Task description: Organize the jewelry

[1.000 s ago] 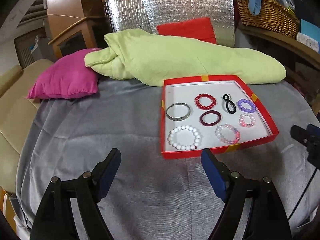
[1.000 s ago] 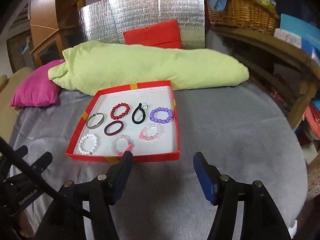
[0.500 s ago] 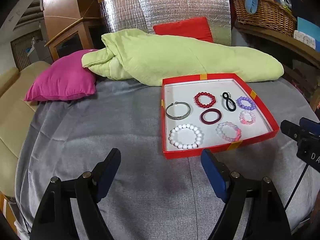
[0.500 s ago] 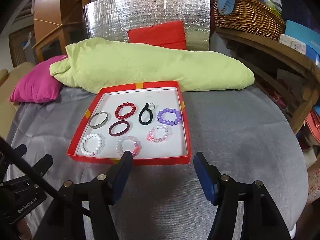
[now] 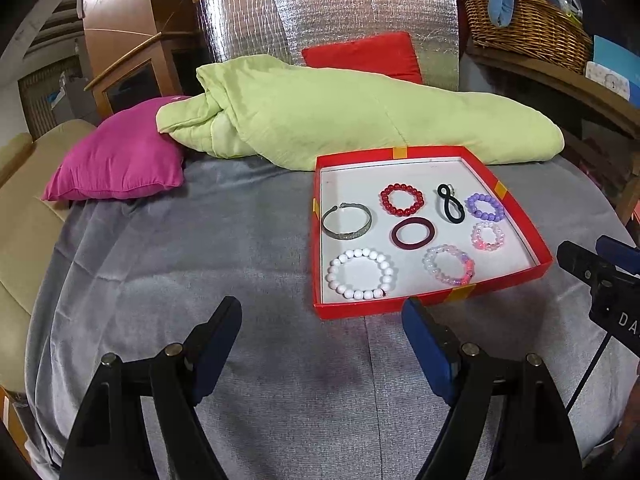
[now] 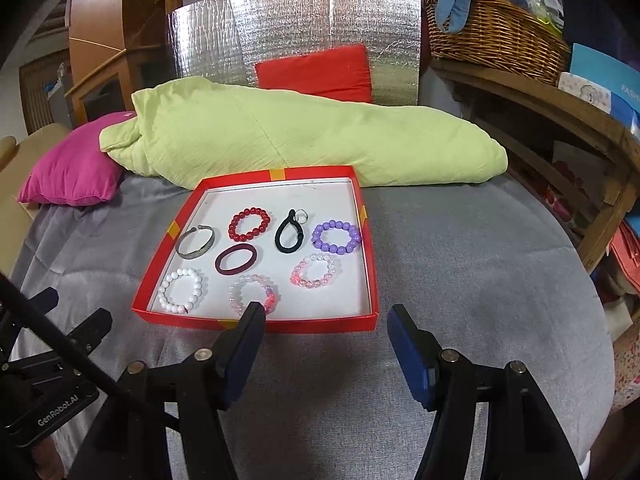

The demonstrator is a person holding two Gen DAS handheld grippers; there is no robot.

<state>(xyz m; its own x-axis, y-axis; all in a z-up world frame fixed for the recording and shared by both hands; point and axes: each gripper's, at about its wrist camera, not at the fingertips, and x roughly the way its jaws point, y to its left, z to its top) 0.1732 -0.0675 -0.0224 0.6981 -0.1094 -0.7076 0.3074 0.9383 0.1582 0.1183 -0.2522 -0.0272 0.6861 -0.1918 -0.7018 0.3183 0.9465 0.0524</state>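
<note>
A red tray with a white floor lies on the grey cloth. In it are a white bead bracelet, a silver cuff, a red bead bracelet, a maroon ring, a black loop, and purple and pink bead bracelets. My left gripper hovers open at the tray's near left corner, holding nothing. My right gripper stands open and empty just before the tray's front wall, near a pink-clear bracelet.
A light green quilt lies right behind the tray, with a magenta pillow to its left and a red cushion against silver foil. A wicker basket sits on a wooden shelf at the right. Grey cloth stretches left of the tray.
The right wrist view has drifted slightly, so the tray sits a little further right in it. Both grippers stay open and the jewelry has not moved.
</note>
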